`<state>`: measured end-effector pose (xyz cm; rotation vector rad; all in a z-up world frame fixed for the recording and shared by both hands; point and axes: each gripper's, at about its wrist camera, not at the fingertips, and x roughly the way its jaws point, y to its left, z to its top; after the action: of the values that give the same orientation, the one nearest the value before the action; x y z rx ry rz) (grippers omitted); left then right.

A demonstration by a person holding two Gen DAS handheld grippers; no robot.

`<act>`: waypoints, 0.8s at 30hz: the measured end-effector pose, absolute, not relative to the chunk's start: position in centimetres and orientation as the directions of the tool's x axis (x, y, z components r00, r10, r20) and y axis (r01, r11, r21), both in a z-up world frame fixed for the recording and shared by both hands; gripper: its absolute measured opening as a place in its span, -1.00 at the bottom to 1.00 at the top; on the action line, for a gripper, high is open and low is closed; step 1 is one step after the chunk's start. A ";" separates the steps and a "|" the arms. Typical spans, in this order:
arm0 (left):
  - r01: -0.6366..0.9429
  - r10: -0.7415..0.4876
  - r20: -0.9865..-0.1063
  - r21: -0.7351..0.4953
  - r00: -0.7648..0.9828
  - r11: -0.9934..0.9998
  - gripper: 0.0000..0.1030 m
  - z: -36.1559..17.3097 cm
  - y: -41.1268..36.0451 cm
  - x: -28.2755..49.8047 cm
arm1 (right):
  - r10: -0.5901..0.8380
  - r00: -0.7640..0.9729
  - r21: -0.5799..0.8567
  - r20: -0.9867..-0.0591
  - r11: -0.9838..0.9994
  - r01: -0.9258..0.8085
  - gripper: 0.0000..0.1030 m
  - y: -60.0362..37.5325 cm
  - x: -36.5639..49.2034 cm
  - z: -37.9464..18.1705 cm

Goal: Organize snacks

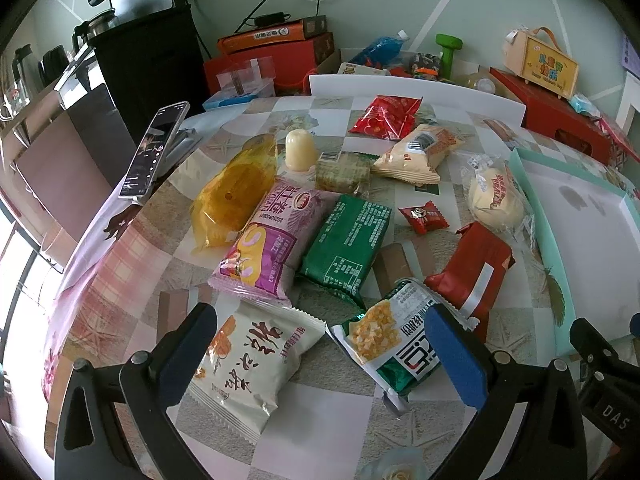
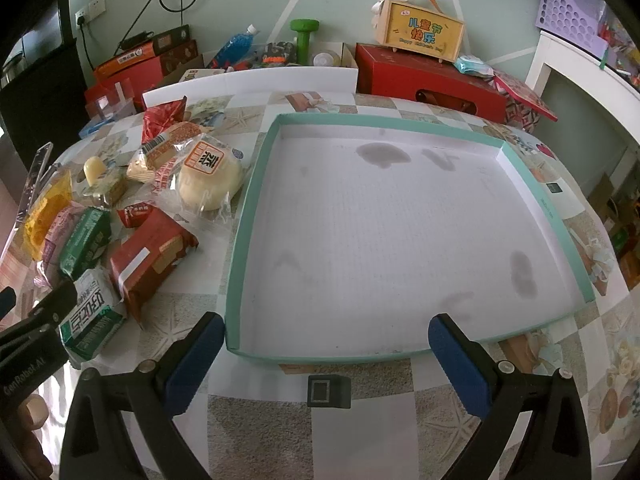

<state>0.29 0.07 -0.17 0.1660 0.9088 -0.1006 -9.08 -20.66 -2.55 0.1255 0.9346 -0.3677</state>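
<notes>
Closest to the left gripper (image 1: 320,344), whose blue pads stand wide apart and hold nothing, lie a white packet (image 1: 248,364) with large orange-brown Chinese characters and a green-and-white corn snack (image 1: 384,336), both flat on the checked tablecloth (image 1: 320,432). Across to the right, the right gripper (image 2: 326,352) hangs equally spread and empty over the near rim of the teal tray (image 2: 240,240), which is bare apart from a few grey stains. Just beyond come a purple packet (image 1: 276,236), a green packet (image 1: 348,244) showing its fine-print back, and a red packet (image 1: 472,268) beside the tray wall. The wrappers overlap and look slick — a grab at one could drag its neighbour or pinch two at once, and the crinkled seal edges might slip free. Farther back sit a wrapped bun (image 1: 496,196), a yellow bag (image 1: 236,196) and a propped phone (image 1: 154,152); the wooden box (image 2: 420,32) reads "Happy Children's Day".
</notes>
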 end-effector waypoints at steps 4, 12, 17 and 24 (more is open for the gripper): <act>0.174 -0.035 -0.794 0.090 0.607 0.981 1.00 -0.3 -0.1 0.3 | -0.254 0.537 -0.052 -0.804 0.931 0.362 1.00 -20.7 -9.1 -2.5; 0.177 -0.052 -0.794 0.071 0.606 0.982 1.00 -0.2 0.0 0.4 | -0.255 0.535 -0.056 -0.805 0.931 0.360 1.00 -20.6 -9.0 -2.6; 0.176 -0.056 -0.794 0.064 0.605 0.982 1.00 -0.3 0.1 0.5 | -0.256 0.535 -0.056 -0.805 0.931 0.360 1.00 -20.6 -9.1 -2.6; 0.170 -0.056 -0.796 0.060 0.602 0.984 1.00 -0.3 0.3 0.5 | -0.261 0.531 -0.068 -0.806 0.932 0.356 1.00 -20.5 -9.0 -2.7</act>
<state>0.52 0.26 -0.29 0.1341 0.9159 -0.1310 -8.98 -20.51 -2.71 0.1097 0.9415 -0.3693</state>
